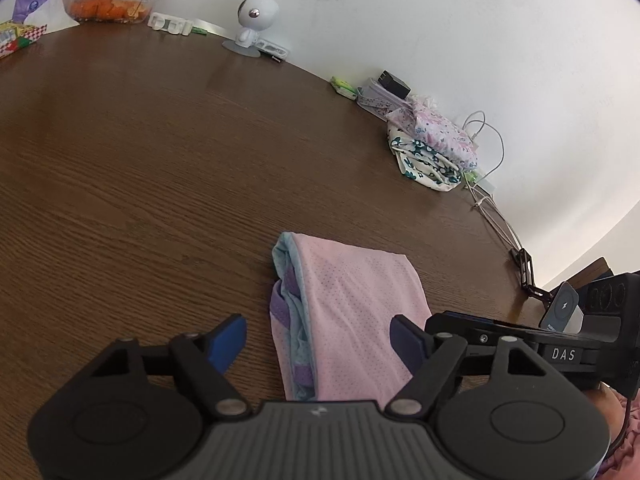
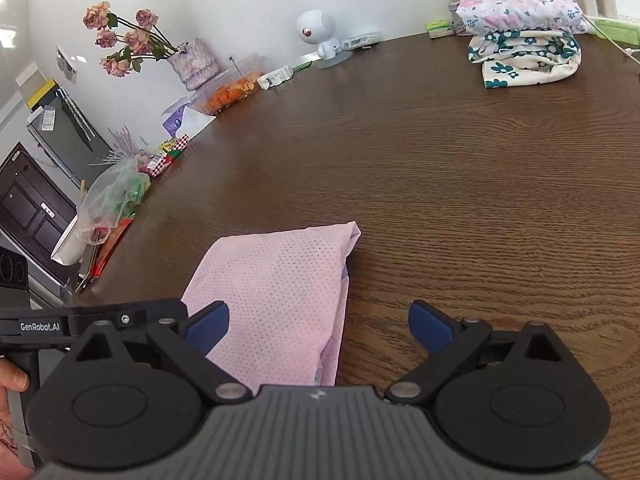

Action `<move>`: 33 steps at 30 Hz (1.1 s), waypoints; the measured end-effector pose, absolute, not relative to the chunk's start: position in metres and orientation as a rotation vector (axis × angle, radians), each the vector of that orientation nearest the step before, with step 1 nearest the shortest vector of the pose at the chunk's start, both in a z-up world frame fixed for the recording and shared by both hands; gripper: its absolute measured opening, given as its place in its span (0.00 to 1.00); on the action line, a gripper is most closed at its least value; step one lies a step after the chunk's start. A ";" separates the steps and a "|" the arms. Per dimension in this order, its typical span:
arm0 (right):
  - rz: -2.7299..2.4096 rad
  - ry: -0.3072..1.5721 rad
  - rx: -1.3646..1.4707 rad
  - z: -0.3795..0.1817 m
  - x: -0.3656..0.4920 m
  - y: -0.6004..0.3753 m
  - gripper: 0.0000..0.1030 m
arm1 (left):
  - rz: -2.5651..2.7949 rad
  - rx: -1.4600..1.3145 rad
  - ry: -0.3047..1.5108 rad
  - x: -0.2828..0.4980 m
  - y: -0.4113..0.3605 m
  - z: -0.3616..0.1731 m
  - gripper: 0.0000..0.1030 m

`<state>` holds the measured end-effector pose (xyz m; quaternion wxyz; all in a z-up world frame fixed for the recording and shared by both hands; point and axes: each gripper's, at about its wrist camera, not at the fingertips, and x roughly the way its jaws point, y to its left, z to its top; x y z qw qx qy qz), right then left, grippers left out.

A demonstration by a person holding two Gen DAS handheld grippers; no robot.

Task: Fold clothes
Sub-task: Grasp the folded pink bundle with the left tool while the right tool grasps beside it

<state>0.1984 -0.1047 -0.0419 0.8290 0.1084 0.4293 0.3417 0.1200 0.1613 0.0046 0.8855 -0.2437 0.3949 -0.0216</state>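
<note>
The left tongs (image 1: 318, 340) are spread wide and hold nothing. Between their blue fingertips (image 1: 230, 344) lies the folded pink garment (image 1: 352, 320), flat on the brown tabletop (image 1: 140, 180); blue and purple layers show at its left edge. The right tongs (image 2: 318, 328) are also spread and empty, with the garment under their left fingertip. Far behind the garment, near the wall, stands a pile of folded flowered clothes (image 2: 524, 36).

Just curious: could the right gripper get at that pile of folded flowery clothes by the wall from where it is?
Probably yes: the right gripper is open, and only bare table lies between it and the folded floral clothes.
</note>
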 end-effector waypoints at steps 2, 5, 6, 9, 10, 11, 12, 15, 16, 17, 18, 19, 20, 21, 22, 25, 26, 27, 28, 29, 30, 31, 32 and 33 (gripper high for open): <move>0.741 0.909 0.221 -0.042 0.202 -0.102 0.93 | -0.042 -0.500 0.829 0.126 0.161 0.000 0.71; 0.764 0.907 0.205 -0.042 0.205 -0.097 0.85 | -0.049 -0.483 0.836 0.133 0.160 -0.001 0.67; 0.770 0.908 0.202 -0.042 0.206 -0.096 0.82 | -0.051 -0.477 0.838 0.135 0.160 -0.002 0.64; 0.808 0.916 0.208 -0.043 0.209 -0.094 0.67 | -0.065 -0.449 0.841 0.140 0.157 -0.002 0.58; 0.821 0.920 0.212 -0.043 0.210 -0.093 0.67 | -0.070 -0.447 0.844 0.141 0.157 -0.002 0.56; 0.833 0.923 0.215 -0.043 0.211 -0.092 0.67 | -0.076 -0.446 0.848 0.143 0.157 -0.003 0.54; 0.839 0.925 0.213 -0.043 0.212 -0.091 0.67 | -0.083 -0.447 0.852 0.145 0.158 -0.003 0.53; 0.869 0.945 0.222 -0.043 0.217 -0.087 0.67 | -0.106 -0.457 0.863 0.149 0.160 -0.004 0.48; 0.882 0.953 0.222 -0.043 0.218 -0.086 0.67 | -0.115 -0.461 0.865 0.150 0.161 -0.004 0.45; 0.886 0.955 0.227 -0.043 0.219 -0.086 0.64 | -0.121 -0.465 0.866 0.151 0.163 -0.005 0.44; 0.890 0.958 0.234 -0.044 0.219 -0.086 0.63 | -0.124 -0.471 0.867 0.152 0.164 -0.006 0.38; 0.887 0.958 0.247 -0.045 0.220 -0.087 0.57 | -0.129 -0.481 0.867 0.152 0.165 -0.007 0.33; 0.885 0.959 0.261 -0.047 0.220 -0.088 0.48 | -0.136 -0.495 0.866 0.152 0.167 -0.008 0.31; 0.889 0.965 0.277 -0.049 0.220 -0.089 0.44 | -0.143 -0.510 0.865 0.152 0.169 -0.010 0.30; 0.893 0.970 0.293 -0.051 0.220 -0.090 0.36 | -0.148 -0.520 0.862 0.152 0.171 -0.011 0.29; 0.898 0.985 0.321 -0.056 0.222 -0.091 0.30 | -0.168 -0.544 0.850 0.151 0.173 -0.015 0.25; 0.899 0.990 0.328 -0.057 0.222 -0.092 0.27 | -0.177 -0.556 0.846 0.150 0.174 -0.017 0.23; 0.900 0.994 0.335 -0.058 0.223 -0.092 0.25 | -0.188 -0.570 0.841 0.150 0.175 -0.019 0.20; 0.901 0.999 0.342 -0.059 0.223 -0.092 0.20 | -0.200 -0.583 0.837 0.150 0.176 -0.021 0.18; 0.901 1.003 0.349 -0.060 0.224 -0.092 0.15 | -0.211 -0.597 0.832 0.150 0.177 -0.023 0.17; 0.901 1.007 0.355 -0.061 0.224 -0.092 0.14 | -0.218 -0.619 0.827 0.150 0.180 -0.026 0.16; 0.899 1.006 0.359 -0.061 0.224 -0.092 0.13 | -0.222 -0.648 0.822 0.149 0.183 -0.028 0.16; 0.900 1.003 0.360 -0.060 0.224 -0.092 0.12 | -0.222 -0.674 0.817 0.148 0.185 -0.031 0.14; 0.900 0.996 0.362 -0.059 0.223 -0.092 0.12 | -0.220 -0.699 0.811 0.147 0.187 -0.033 0.14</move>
